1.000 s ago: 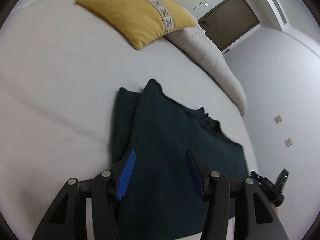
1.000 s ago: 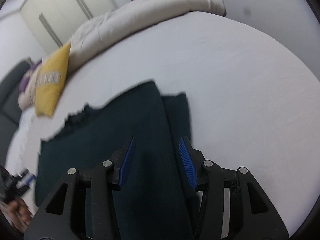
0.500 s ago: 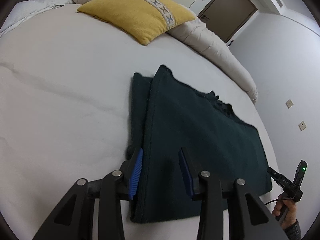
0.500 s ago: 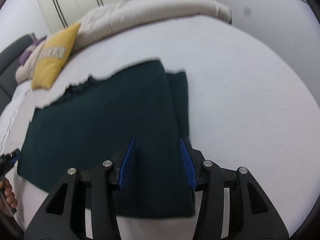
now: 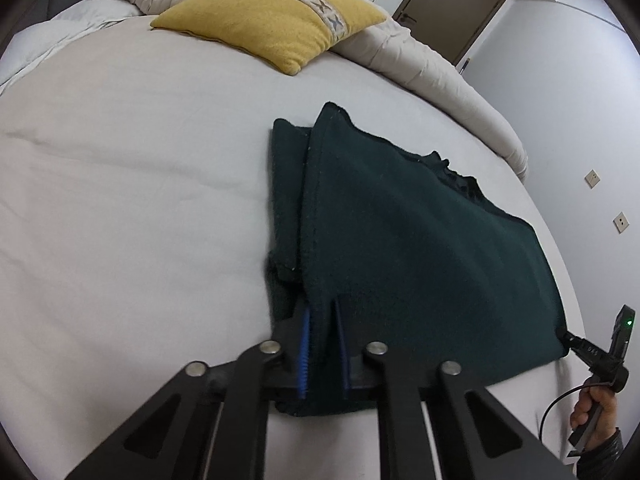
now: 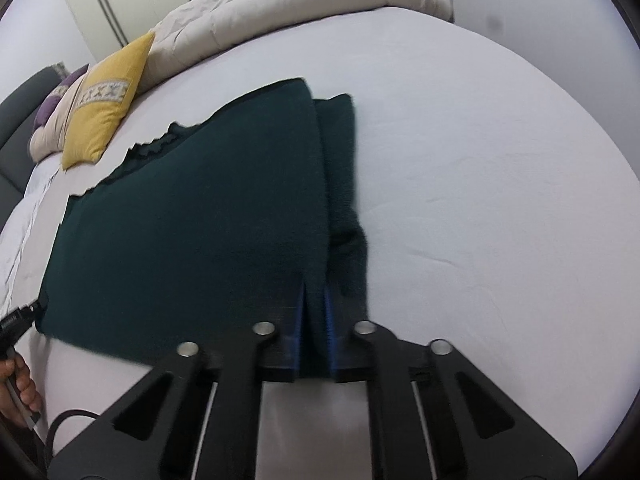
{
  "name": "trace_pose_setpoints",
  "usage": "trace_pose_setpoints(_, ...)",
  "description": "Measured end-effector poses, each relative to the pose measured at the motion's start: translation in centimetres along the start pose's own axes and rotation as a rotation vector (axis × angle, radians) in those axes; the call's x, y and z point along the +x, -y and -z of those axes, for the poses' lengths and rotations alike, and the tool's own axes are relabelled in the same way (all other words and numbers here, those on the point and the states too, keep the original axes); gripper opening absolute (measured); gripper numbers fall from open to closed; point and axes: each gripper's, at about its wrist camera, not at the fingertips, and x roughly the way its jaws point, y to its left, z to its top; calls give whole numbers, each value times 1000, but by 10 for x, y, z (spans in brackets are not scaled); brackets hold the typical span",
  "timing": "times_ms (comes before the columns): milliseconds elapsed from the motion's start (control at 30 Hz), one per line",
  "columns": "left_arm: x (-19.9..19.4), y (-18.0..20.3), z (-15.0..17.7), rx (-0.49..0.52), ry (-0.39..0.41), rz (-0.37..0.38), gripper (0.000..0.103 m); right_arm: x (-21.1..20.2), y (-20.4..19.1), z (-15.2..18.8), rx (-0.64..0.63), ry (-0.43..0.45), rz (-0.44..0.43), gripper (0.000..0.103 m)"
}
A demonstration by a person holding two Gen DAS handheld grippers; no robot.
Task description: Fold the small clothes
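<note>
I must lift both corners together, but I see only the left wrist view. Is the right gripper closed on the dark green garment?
Observer: Yes, the right gripper is shut on the near edge of the dark green garment.
Operator: Where on that edge?
Observer: Just beside the folded-in strip on the garment's right side.
Operator: Is anything behind the yellow pillow?
Observer: A purple cushion lies behind the yellow pillow.

1. Bare white bed [image 5: 120, 184] stretches open left of the dark cloth [image 5: 400, 240] and right of it [image 6: 500, 180].
2. A yellow pillow [image 5: 280, 20] and a rolled duvet [image 5: 432, 68] block the far edge.
</note>
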Motion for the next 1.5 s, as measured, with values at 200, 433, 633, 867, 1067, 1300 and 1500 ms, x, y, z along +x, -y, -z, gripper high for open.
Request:
trace_pose_setpoints(200, -3, 3, -1, 25, -2, -14, 7, -14, 2, 2, 24, 26, 11, 5)
trace_pose_setpoints(433, -3, -4, 6, 7, -14, -4, 7, -2, 23, 10, 110, 1, -38, 4)
trace_pose_setpoints(633, 4, -9, 4, -16, -21, 7, 7, -1, 25, 13, 112, -5, -35, 4)
trace_pose_setpoints(867, -4, -15, 4, -20, -45, 42, 12, -3, 29, 4, 152, -33, -68, 9)
trace_pose_setpoints(1067, -37, 3, -15, 41, 61, -21, 27, -38, 18, -26, 154, 71, -22, 22)
trace_pose_setpoints(1300, 18, 65, -72, 180, 89, -48, 27, 31, -69, -92, 78, -68, -323, 22)
trace_pose_setpoints(1500, 84, 76, -98, 195, 52, -132, 27, 120, -98, -126, 183, -189, -425, 19)
